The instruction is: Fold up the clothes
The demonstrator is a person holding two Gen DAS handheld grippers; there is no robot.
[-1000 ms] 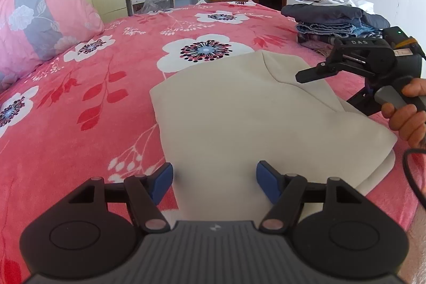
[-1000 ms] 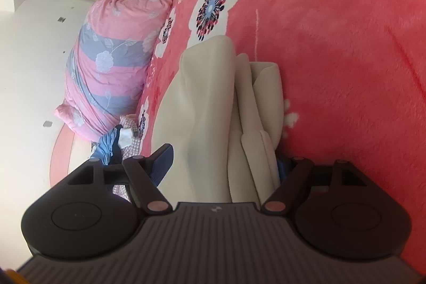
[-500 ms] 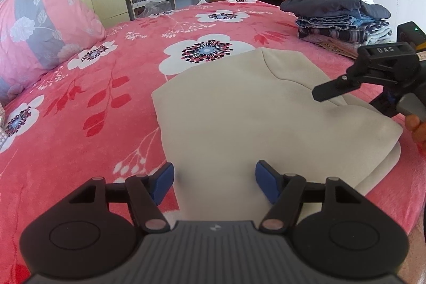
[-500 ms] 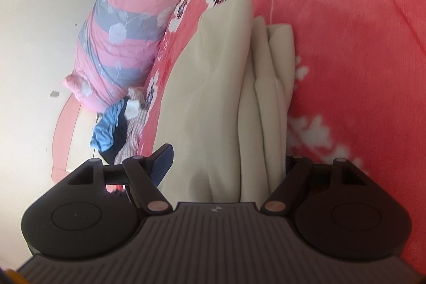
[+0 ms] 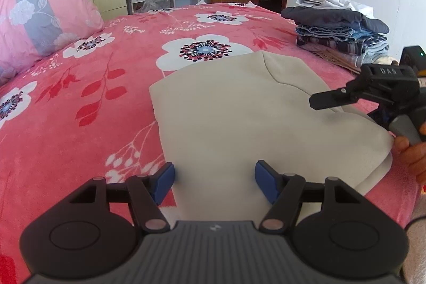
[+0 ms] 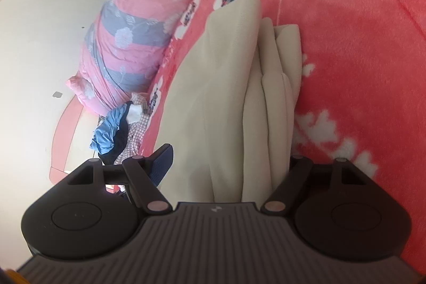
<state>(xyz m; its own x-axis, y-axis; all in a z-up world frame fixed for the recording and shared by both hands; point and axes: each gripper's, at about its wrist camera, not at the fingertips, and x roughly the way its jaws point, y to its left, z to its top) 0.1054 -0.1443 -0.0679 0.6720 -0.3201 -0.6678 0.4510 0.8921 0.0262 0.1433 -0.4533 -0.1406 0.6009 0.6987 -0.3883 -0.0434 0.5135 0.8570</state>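
I'm hovering the left gripper (image 5: 214, 177), jaws wide and empty, over the near edge of the folded beige garment (image 5: 255, 119) lying flat on the floral bedspread (image 5: 80, 103), while the right gripper (image 6: 229, 164) is straddling its layered edge, also wide, not clamping.

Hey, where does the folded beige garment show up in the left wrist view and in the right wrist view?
Left wrist: beige garment lies centre to right on the red floral bedspread, just beyond the open left gripper.
Right wrist: beige garment runs up the middle, its stacked folds edge-on.
Shared landmark: pink and grey pillow.
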